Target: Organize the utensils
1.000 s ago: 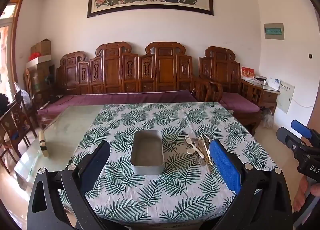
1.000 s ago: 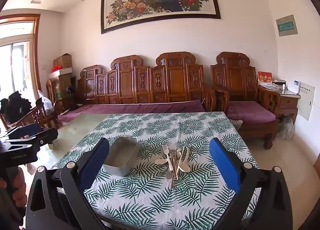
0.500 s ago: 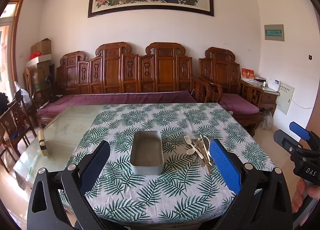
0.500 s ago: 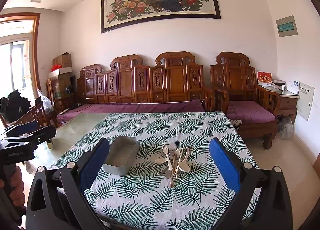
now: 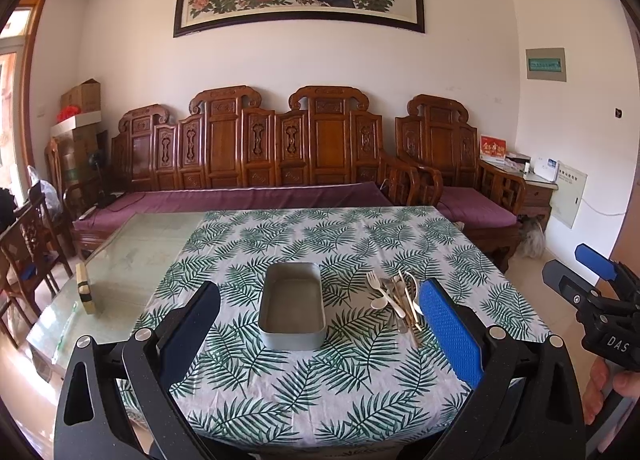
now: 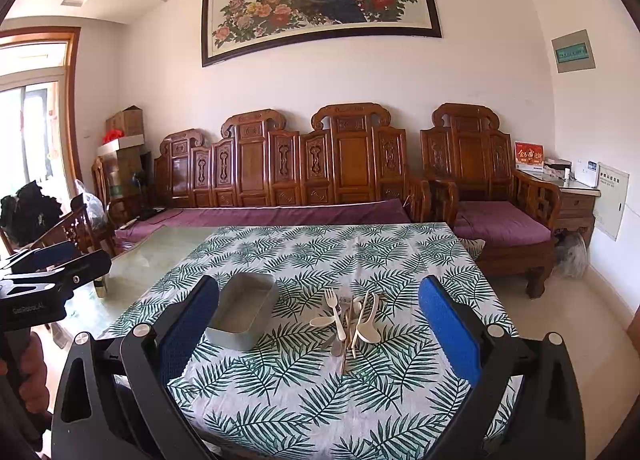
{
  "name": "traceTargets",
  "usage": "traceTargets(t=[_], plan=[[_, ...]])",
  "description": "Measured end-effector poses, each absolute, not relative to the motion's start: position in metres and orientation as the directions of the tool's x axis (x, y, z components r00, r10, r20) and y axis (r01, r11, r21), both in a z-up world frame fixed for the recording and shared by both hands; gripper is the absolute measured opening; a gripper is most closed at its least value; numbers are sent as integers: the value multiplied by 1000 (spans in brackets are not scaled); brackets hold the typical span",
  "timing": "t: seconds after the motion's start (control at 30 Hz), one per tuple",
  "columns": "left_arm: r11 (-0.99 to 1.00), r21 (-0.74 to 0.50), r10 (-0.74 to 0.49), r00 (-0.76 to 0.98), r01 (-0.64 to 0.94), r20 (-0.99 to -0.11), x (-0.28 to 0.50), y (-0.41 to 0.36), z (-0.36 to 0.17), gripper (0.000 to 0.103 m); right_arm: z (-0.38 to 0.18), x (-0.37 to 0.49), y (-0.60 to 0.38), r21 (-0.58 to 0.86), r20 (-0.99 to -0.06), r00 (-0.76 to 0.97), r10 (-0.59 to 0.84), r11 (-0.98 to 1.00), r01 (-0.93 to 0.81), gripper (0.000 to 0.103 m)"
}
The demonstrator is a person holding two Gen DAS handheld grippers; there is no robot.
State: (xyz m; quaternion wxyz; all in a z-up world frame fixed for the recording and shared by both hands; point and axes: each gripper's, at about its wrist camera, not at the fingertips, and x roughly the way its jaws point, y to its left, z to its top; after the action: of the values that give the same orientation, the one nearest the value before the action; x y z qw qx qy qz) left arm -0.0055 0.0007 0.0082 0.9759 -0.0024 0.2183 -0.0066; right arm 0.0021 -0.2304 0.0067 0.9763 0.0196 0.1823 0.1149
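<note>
A grey rectangular tray [image 5: 291, 306] sits empty on the leaf-print tablecloth [image 5: 340, 380]; it also shows in the right wrist view [image 6: 242, 311]. A pile of utensils [image 5: 396, 300], with a fork, spoons and chopsticks, lies just right of the tray, and shows in the right wrist view [image 6: 352, 316]. My left gripper [image 5: 320, 336] is open and empty, held back near the table's front edge. My right gripper [image 6: 320, 336] is open and empty, also near the front edge, facing the utensils.
The table's left part is bare glass [image 5: 132, 256] with a small wooden block [image 5: 85, 287] on it. A carved wooden sofa [image 5: 280, 164] stands behind the table. Wooden chairs [image 5: 24, 256] stand at the left.
Both grippers have shifted only slightly; the view has crept a little. The tray and utensils have not moved.
</note>
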Motion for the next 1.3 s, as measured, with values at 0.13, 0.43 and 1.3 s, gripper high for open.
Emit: traceTargets(t=[0.13,0.43,1.3], plan=[[1000,-5,-14,905,14,-426,-6,-1,11,97,7,2,-228,79,-351,907,231,973,-217,100],[1000,-1,-16,905,17,-425,-6,-3,12,97,7,-1,-228,82,-349,908,232,973,-217,100],[1000,2,-18,907,21,-421,-9,-4,12,97,8,-1,-227,82,-347,909,231,973,-216,100]])
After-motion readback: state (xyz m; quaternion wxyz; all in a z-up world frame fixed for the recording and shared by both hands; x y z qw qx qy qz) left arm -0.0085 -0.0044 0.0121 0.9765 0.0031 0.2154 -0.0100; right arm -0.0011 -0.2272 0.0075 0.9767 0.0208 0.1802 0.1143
